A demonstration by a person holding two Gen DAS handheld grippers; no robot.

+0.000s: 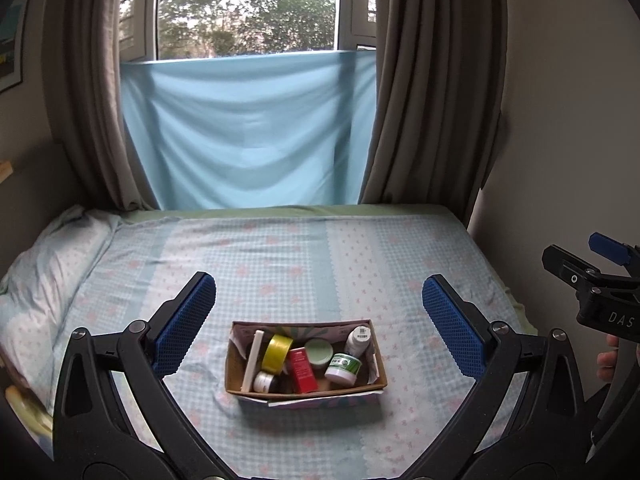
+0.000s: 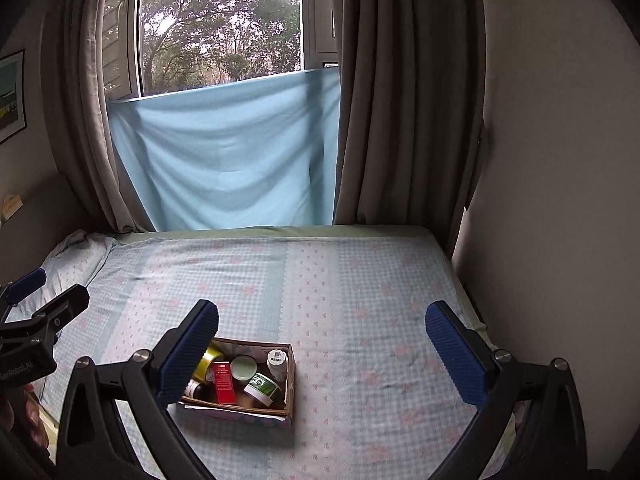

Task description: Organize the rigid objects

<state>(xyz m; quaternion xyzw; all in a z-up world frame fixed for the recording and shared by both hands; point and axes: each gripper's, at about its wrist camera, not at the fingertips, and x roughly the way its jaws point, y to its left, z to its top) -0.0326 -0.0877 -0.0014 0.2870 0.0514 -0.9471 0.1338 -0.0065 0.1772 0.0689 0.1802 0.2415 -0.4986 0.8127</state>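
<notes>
Soft checked sheets with pink flowers cover the bed [image 1: 280, 248] under me, and that is where everything sits.

Near the front of the bed is a small cardboard box [image 1: 306, 394], open at the top. It is full of little hard things. A yellow roll of tape [image 1: 277, 353] stands on its edge. Beside it a white stick [image 1: 253, 360] leans along the left wall of the box. A red box [image 1: 302, 370] sits in the middle, tilted. Behind it is a round jar with a pale green lid [image 1: 319, 352]. A white tub with a green label [image 1: 343, 368] lies tipped on its side at the right. A white bottle [image 1: 358, 340] stands up in the back right corner. A small dark jar with a white lid [image 1: 264, 381] is in the front left corner.

My left claw [image 1: 318, 320] is spread wide and grips nothing. The box shows between its blue pads [image 1: 184, 324]. My right claw [image 2: 322, 346] is spread wide too, with nothing in it. From that side the box sits low and to the left, partly behind the left blue pad.

At the left of the bed lies a pillow [image 1: 44, 264]. Behind the bed a light blue cloth [image 1: 248, 132] hangs over the bottom of the window [image 1: 248, 8]. Brown curtains [image 1: 432, 80] hang on both sides. Trees show through the glass.
</notes>
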